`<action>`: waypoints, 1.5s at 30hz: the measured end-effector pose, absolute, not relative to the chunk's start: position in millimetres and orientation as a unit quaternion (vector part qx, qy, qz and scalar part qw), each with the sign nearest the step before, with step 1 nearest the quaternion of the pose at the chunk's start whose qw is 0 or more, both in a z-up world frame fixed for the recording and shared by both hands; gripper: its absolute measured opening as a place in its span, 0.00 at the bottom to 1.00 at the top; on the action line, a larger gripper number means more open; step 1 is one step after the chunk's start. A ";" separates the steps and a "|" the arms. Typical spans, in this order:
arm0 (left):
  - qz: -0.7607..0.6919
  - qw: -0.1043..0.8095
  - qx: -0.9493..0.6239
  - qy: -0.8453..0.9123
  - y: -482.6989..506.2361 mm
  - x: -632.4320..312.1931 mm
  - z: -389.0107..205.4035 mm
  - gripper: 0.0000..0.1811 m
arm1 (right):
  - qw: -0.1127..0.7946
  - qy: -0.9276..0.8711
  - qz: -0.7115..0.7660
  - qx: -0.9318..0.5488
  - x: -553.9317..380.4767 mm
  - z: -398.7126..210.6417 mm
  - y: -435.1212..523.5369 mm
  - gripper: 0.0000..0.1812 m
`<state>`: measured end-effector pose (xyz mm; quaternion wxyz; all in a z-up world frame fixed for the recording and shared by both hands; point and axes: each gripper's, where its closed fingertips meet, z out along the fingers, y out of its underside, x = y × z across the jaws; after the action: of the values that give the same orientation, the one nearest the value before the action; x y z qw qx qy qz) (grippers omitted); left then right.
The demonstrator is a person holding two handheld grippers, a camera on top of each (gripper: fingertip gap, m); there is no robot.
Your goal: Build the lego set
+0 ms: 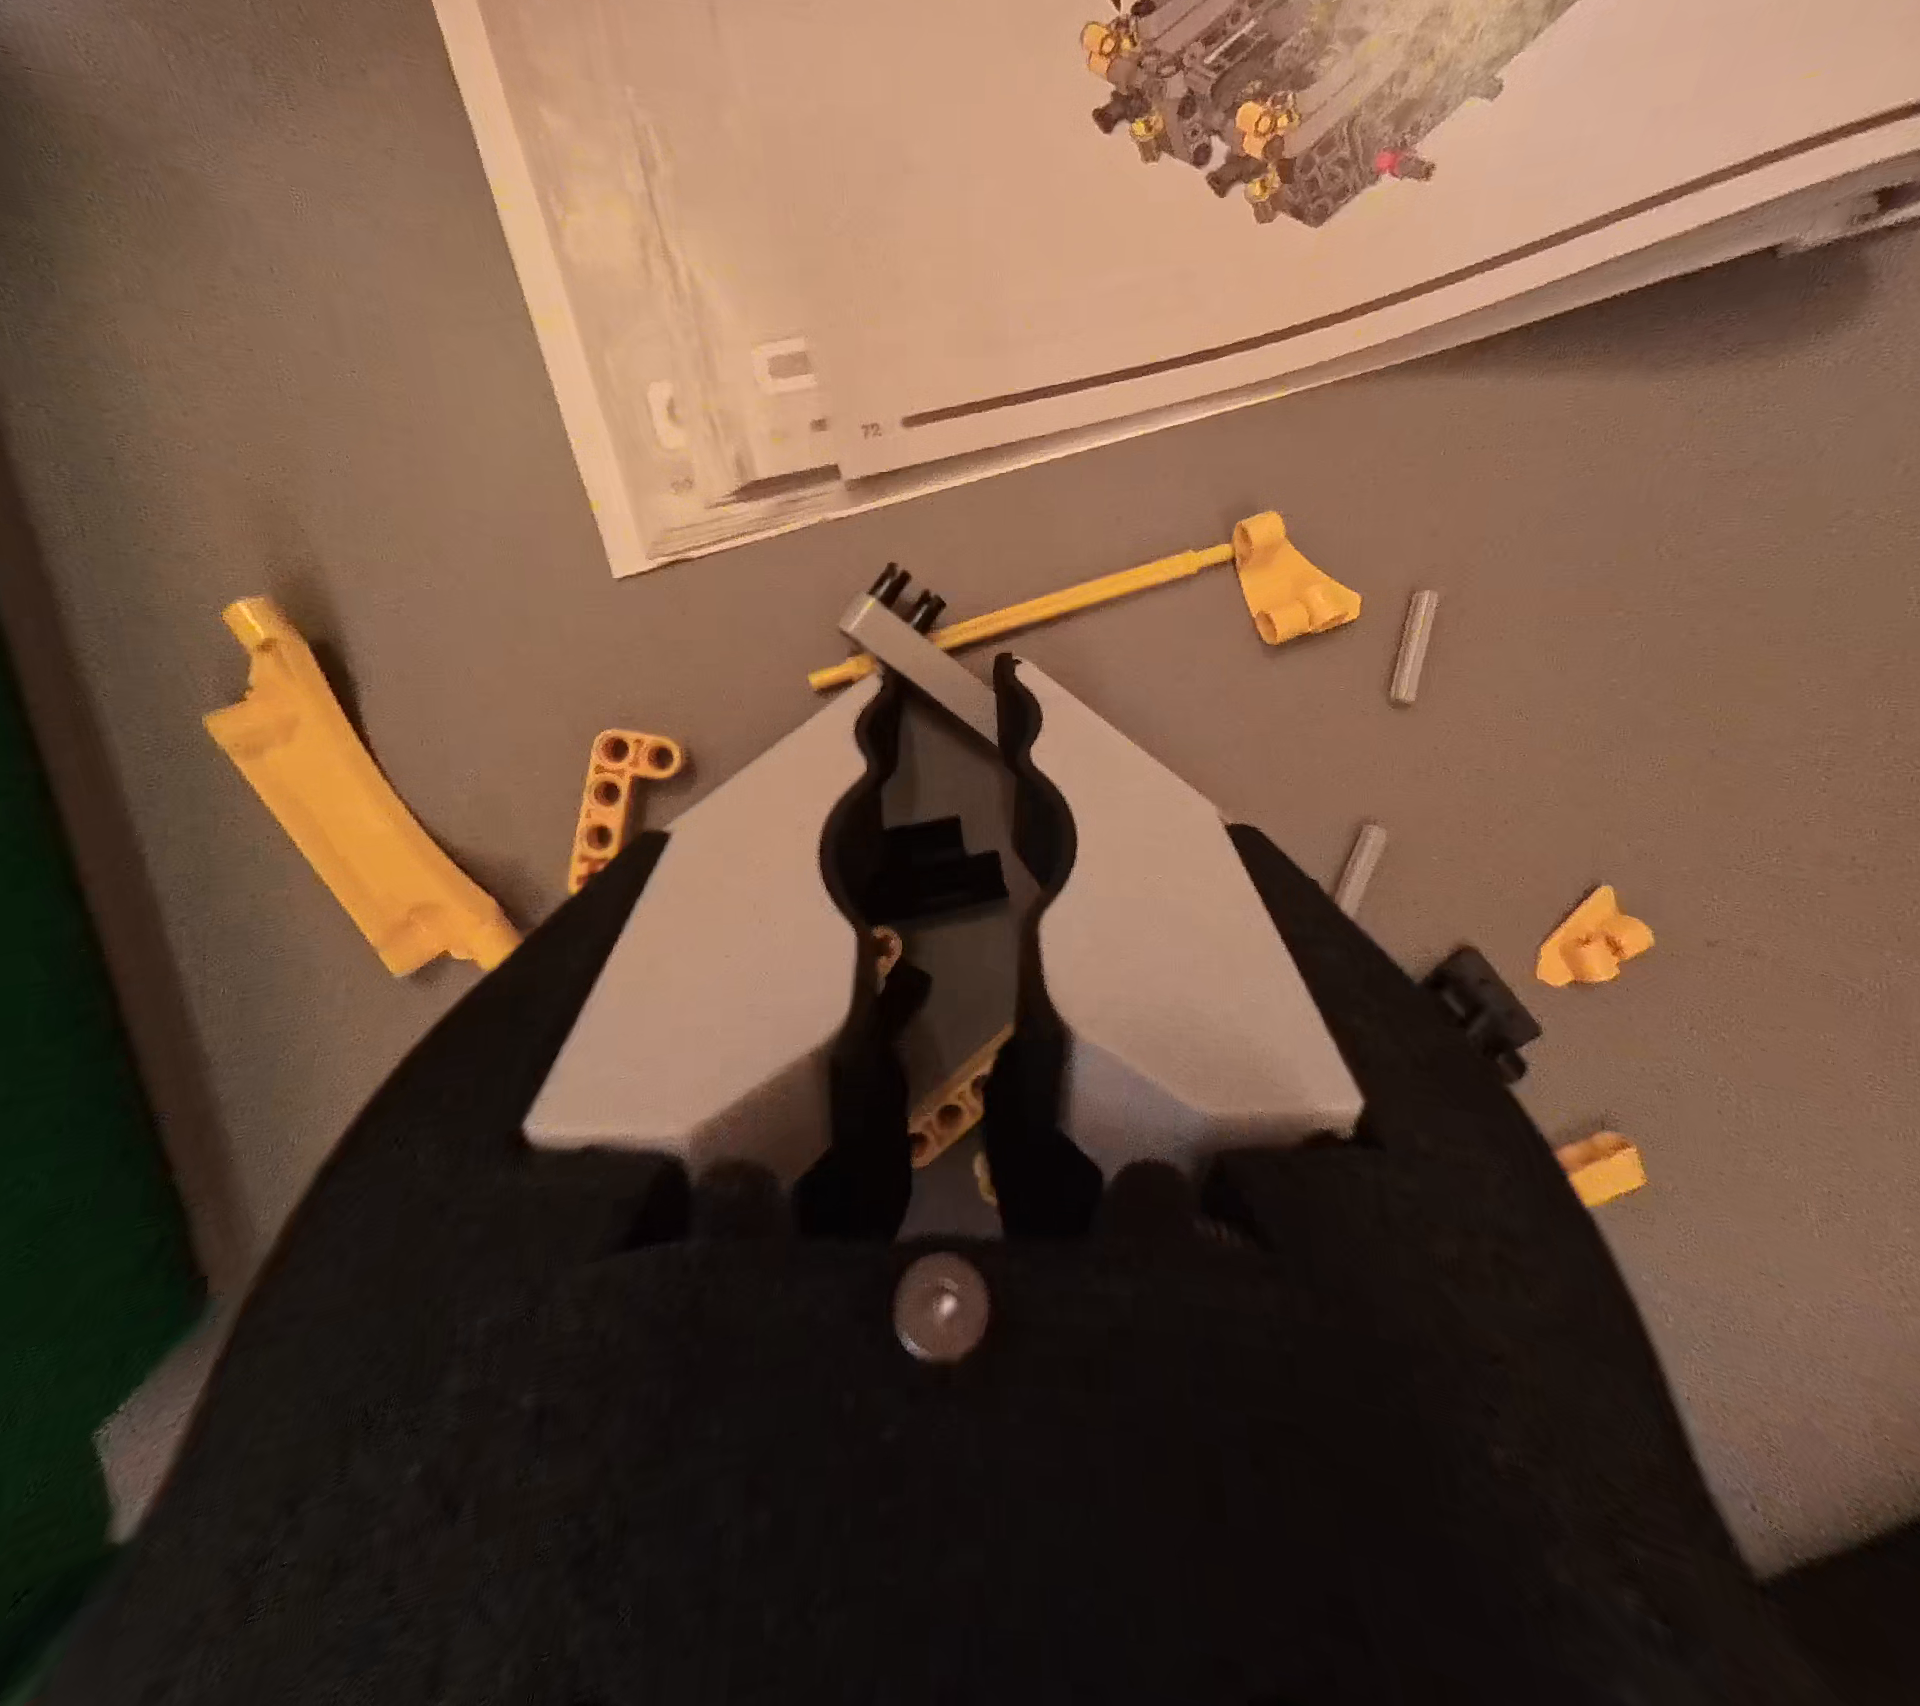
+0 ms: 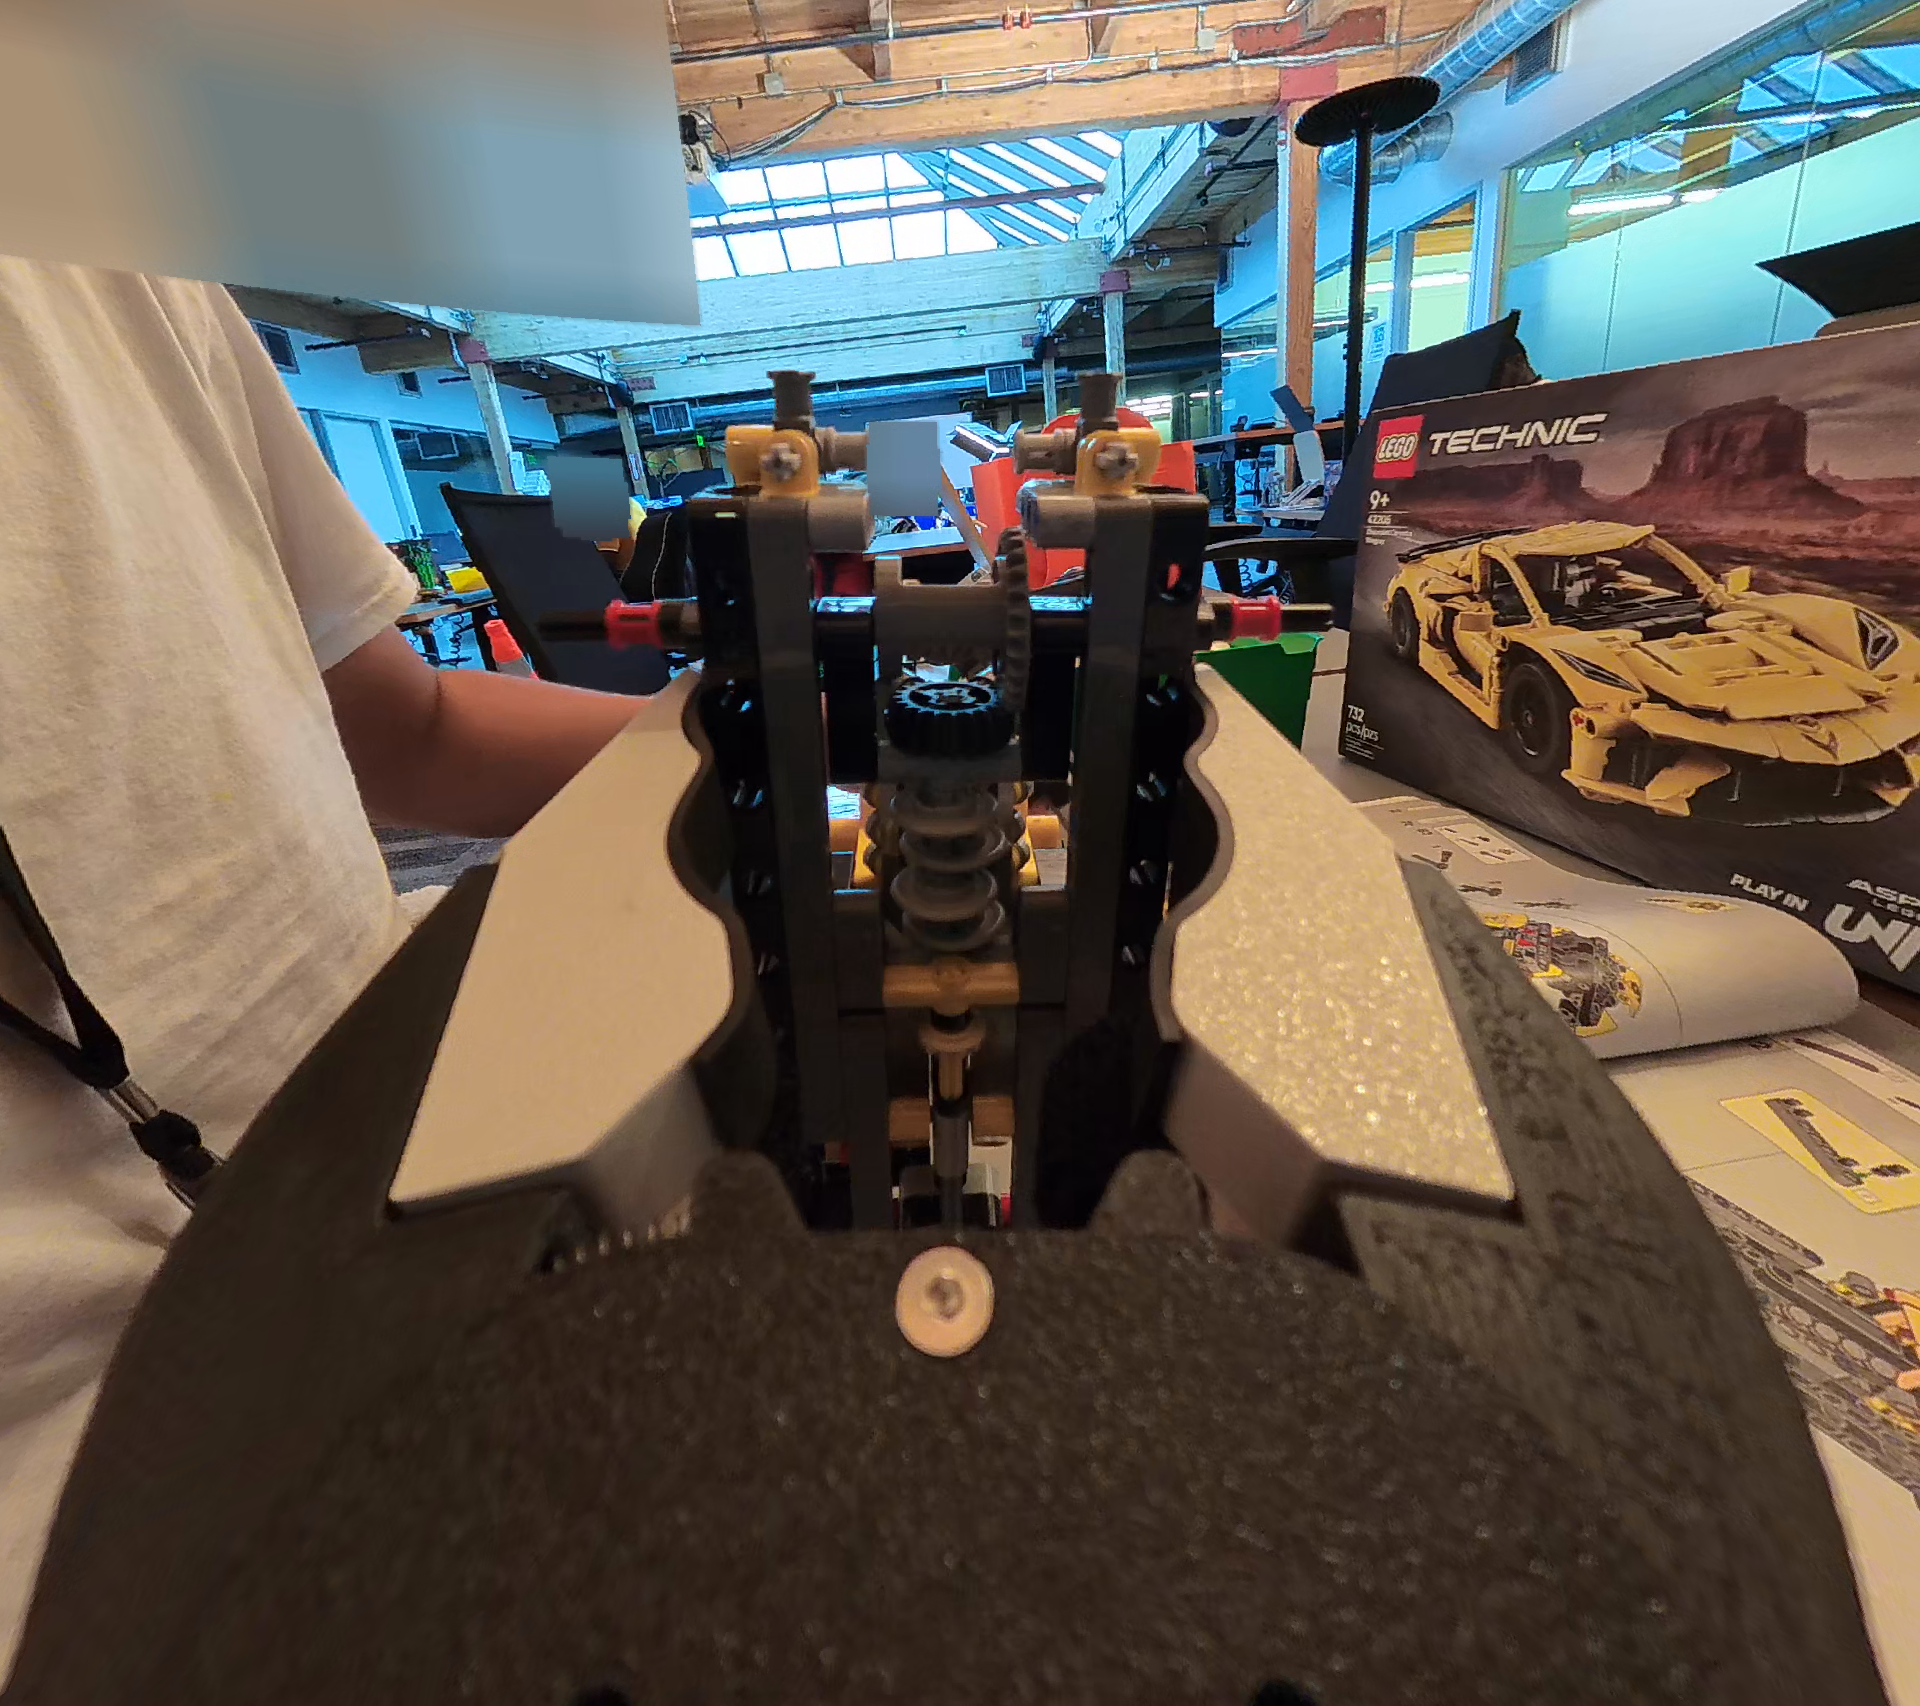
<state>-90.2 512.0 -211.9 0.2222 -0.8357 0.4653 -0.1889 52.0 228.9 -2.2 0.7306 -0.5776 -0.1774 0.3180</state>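
Left gripper (image 1: 940, 685) clamped on grey beam (image 1: 920, 654) above counter (image 1: 1558, 430); right gripper (image 2: 940, 721) clamped around car frame (image 2: 945, 617), upright between fingers.

Grey beam (image 1: 928, 664) with black pins, tilted between fingers, dark chassis assembly (image 2: 940, 773) upright, clamped

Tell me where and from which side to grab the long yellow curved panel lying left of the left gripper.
Probably the yellow curved panel at mid-length, coming straight down with one finger on each long edge. It lies flat on the grey table, long and narrow, so the short span suits the fingers. The middle is bare; the yellow L-shaped beam crowds the near end. The left gripper is shut on a grey beam.
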 end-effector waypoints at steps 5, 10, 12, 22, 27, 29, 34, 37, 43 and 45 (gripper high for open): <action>-0.116 0.261 -0.779 0.558 505.9 -92.9 -205.0 0.05 | 0.732 -0.171 0.318 -0.578 54.7 -3.5 229.2 0.47; -0.282 0.212 -0.707 0.613 423.0 -65.8 -159.5 0.04 | 0.732 -0.168 0.319 -0.578 55.1 -2.7 231.0 0.47; -0.347 0.113 -0.692 0.623 365.7 -60.9 -158.7 0.04 | 0.732 -0.167 0.319 -0.578 55.1 -2.5 231.9 0.47; -0.219 0.072 -0.654 0.720 288.0 -67.6 -209.0 0.05 | 0.732 -0.167 0.319 -0.578 55.8 -2.6 232.3 0.46; -0.189 0.078 -0.655 0.728 289.3 -67.5 -213.7 0.05 | 0.732 -0.167 0.319 -0.579 55.6 -2.7 232.2 0.46; -0.187 0.076 -0.657 0.726 289.2 -67.6 -213.9 0.05 | 0.732 -0.167 0.319 -0.579 55.2 -2.3 231.7 0.46; -0.179 0.080 -0.655 0.730 288.4 -68.6 -213.8 0.05 | 0.731 -0.170 0.317 -0.580 54.1 -1.9 231.1 0.46; -0.186 0.092 -0.648 0.732 293.0 -67.5 -211.7 0.04 | 0.730 -0.179 0.310 -0.583 49.6 -1.8 231.3 0.46; -0.430 0.190 -0.645 0.602 295.9 -28.0 -86.7 0.04 | 0.707 -0.211 0.192 -0.647 23.1 -6.6 255.2 0.46; -0.475 0.200 -0.633 0.578 291.3 -24.5 -48.5 0.04 | 0.683 -0.239 0.134 -0.677 9.6 -12.9 264.0 0.47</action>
<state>-24.5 291.3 -48.5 0.1997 -0.6326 0.5783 -0.4749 9.6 264.0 -12.9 0.6834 -0.6769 -0.2386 0.1335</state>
